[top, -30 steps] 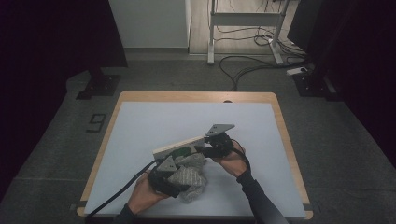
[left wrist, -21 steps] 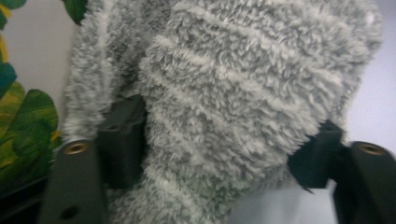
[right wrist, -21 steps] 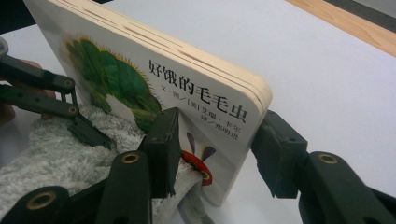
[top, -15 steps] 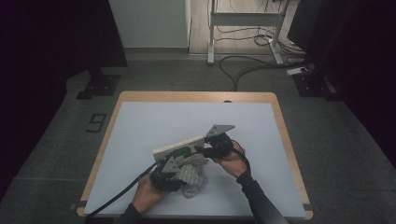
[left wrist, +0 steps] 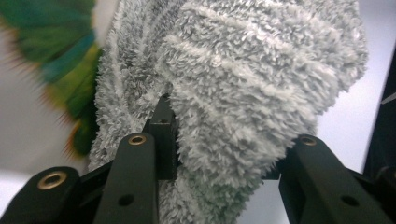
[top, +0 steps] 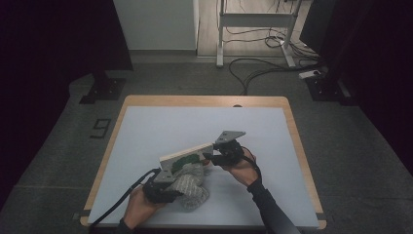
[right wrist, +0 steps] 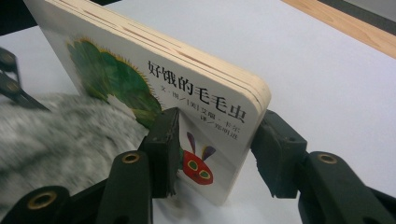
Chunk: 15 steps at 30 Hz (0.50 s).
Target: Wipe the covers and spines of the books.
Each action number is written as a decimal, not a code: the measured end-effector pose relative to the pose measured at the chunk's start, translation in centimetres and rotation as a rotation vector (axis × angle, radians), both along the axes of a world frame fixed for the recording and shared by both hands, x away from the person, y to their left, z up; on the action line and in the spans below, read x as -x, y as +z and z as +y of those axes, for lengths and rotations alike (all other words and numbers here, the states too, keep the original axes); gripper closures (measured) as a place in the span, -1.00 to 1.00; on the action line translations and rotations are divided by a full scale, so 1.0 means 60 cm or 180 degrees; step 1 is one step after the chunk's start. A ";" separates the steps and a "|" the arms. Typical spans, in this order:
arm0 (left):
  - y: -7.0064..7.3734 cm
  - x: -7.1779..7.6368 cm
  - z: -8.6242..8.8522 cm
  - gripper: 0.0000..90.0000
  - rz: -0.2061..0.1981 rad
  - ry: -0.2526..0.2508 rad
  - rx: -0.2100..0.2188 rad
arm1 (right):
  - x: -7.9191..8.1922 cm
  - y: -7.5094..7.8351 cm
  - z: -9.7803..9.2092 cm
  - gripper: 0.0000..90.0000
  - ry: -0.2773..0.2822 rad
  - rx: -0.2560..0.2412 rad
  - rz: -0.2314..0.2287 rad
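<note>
Right hand-held gripper [right wrist: 215, 154] is clamped on the lower corner of the board book [right wrist: 154, 79], one jaw on the printed cover, the other on the back, book tilted up off the table [top: 146, 131]. Left hand-held gripper [left wrist: 219, 158] is closed on a bunch of the grey fluffy cloth [left wrist: 243, 93], which presses against the book's cover just ahead of its jaws; in the high view the cloth [top: 191, 185] sits between the two grippers, under the raised book [top: 187, 155]. Looks like wiping the cover.

Risks, as judgement:
- Grip on the book is only at one corner, so a hard wipe push from the left could lever the book around in the jaws or pop it out; it would drop flat onto the table.
- Cloth is thick and loose, held by a small pinch; dragging across the cover may pull it free of the left jaws.
- The two grippers work near each other; a long stroke toward the right gripper could bump jaws or snag the cloth on them.
- Left gripper's cable [top: 117, 202] trails off the table's near edge; a tug could throw off the stroke.
</note>
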<state>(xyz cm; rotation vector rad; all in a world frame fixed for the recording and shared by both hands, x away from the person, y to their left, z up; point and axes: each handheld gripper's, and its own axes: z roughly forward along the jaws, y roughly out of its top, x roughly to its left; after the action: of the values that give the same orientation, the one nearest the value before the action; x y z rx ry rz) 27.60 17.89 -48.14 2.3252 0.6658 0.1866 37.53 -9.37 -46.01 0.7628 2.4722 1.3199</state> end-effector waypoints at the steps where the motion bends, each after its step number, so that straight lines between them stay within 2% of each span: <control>1: 0.004 0.002 0.007 0.33 0.0000 0.0015 -0.0001 | 0.000 0.000 0.000 0.15 -0.0005 0.0001 0.0005; 9: 0.021 0.017 0.055 0.32 -0.0005 0.0129 -0.0045 | 0.001 -0.001 -0.001 0.16 -0.0001 -0.0008 -0.0006; 15: 0.031 0.025 0.096 0.32 -0.0014 0.0279 0.0043 | 0.002 -0.001 -0.001 0.16 0.0001 -0.0008 -0.0010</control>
<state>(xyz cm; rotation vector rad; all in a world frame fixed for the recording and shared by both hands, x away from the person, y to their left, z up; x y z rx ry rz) 26.11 23.63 -46.28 2.2839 0.7651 0.2264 37.42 -9.42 -46.05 0.7604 2.4686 1.3236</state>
